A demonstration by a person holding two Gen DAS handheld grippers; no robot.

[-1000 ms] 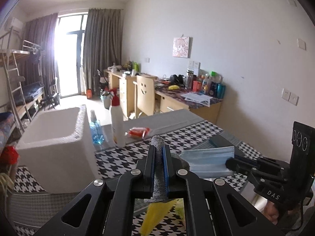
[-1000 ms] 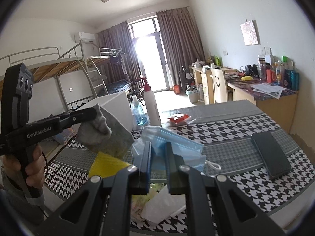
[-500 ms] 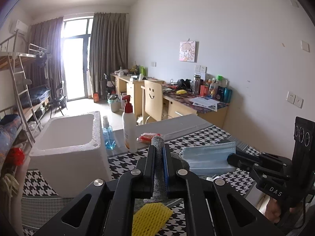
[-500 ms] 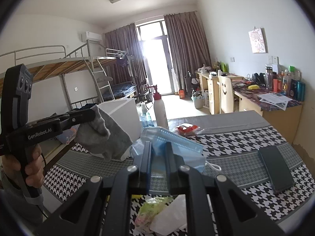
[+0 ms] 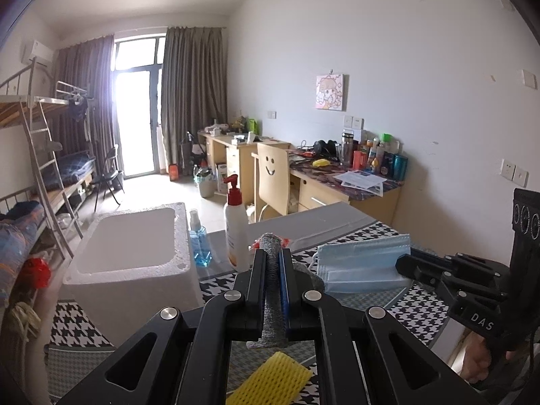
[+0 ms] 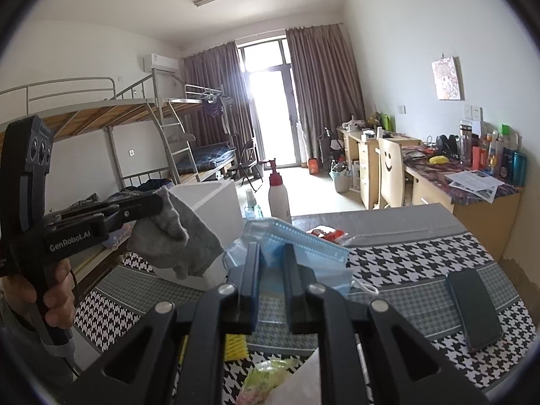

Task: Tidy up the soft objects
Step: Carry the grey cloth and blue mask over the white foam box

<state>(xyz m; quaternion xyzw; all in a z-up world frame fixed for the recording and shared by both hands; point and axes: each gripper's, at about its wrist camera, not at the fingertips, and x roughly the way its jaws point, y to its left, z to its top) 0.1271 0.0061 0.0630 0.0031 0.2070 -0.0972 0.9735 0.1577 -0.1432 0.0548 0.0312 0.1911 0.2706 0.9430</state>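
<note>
A grey sock [image 5: 273, 290] is pinched between the shut jaws of my left gripper [image 5: 273, 253] and hangs from it above the table. The right wrist view shows that left gripper [image 6: 158, 202] at the left, with the sock [image 6: 175, 239] drooping in front of the white foam box [image 6: 209, 195]. My right gripper [image 6: 271, 249] is shut on a stack of blue face masks [image 6: 303, 239], held off the table. In the left wrist view the masks [image 5: 361, 263] stick out from the right gripper [image 5: 401, 263]. The foam box [image 5: 135, 270] stands open at the left.
On the houndstooth tablecloth [image 6: 405, 256] lie a yellow foam net [image 5: 270, 381], a black phone [image 6: 476, 307], a red packet [image 6: 325, 233] and crumpled wrappers [image 6: 270, 378]. A pump bottle [image 5: 236, 222] and a blue spray bottle [image 5: 199, 243] stand beside the box.
My right gripper has risen a little with the masks. The left gripper has tipped up slightly, still holding the sock. Both grips are unchanged.
</note>
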